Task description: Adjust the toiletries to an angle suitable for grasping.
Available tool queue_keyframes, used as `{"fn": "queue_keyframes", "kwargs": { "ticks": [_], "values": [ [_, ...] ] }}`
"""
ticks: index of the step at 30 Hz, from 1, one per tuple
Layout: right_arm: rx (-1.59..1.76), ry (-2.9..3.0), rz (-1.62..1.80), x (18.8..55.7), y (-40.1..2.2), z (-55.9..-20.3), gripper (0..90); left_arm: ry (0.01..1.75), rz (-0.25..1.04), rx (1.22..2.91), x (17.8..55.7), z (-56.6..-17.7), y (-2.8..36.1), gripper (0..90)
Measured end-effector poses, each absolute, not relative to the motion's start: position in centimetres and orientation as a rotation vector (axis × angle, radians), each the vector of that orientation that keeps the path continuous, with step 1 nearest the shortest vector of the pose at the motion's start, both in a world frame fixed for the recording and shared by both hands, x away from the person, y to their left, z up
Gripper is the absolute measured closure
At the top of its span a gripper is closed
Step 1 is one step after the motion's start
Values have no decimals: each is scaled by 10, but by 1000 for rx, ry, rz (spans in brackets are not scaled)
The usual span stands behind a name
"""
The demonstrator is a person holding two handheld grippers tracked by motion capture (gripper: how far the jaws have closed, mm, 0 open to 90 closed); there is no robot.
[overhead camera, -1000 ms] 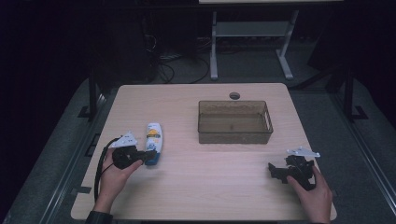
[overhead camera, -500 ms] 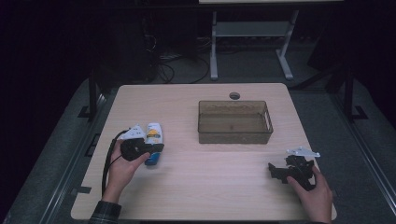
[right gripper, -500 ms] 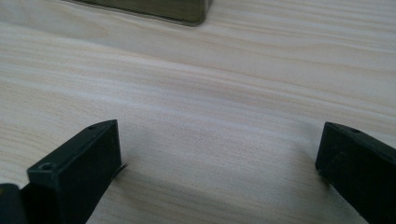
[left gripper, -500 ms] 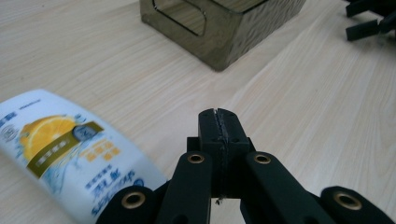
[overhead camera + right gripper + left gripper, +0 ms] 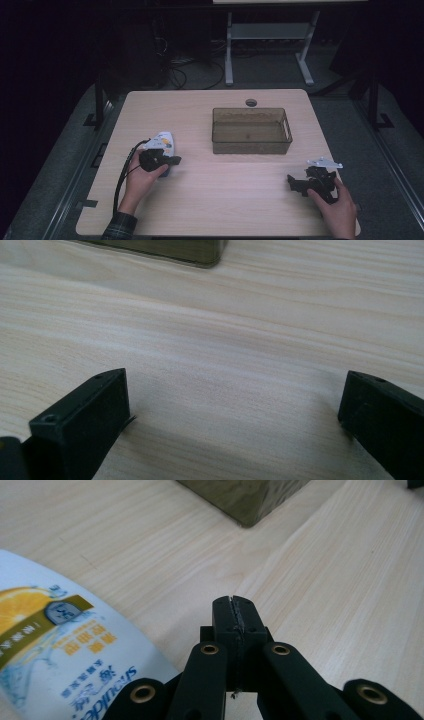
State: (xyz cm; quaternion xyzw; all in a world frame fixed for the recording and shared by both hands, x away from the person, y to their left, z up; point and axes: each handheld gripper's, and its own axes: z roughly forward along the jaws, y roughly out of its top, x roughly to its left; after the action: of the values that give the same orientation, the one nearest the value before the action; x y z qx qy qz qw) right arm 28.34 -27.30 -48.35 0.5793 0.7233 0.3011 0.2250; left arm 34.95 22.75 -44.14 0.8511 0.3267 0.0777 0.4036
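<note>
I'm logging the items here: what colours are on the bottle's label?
The bottle is white with an orange-slice picture, an olive band and blue print, seen best in the left gripper view.

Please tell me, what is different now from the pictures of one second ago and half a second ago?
The left gripper moved right, across the white bottle, jaws shut and empty. The bottle seems to have kept its place. The right gripper stayed open, and the brown bin did not move.

A dim lab: bare wooden table (image 5: pixel 215 200), cables (image 5: pixel 192 70) on grey carpet, metal stand (image 5: pixel 270 45) behind
</note>
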Motion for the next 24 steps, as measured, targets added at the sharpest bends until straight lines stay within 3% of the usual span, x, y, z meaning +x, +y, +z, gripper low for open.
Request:
{"fn": "queue_keyframes", "kwargs": {
  "ticks": [24],
  "values": [
    [1597,1996,831,283,-273,-483,0,888,177,2231,354,-455,230,900]
  ]
}}
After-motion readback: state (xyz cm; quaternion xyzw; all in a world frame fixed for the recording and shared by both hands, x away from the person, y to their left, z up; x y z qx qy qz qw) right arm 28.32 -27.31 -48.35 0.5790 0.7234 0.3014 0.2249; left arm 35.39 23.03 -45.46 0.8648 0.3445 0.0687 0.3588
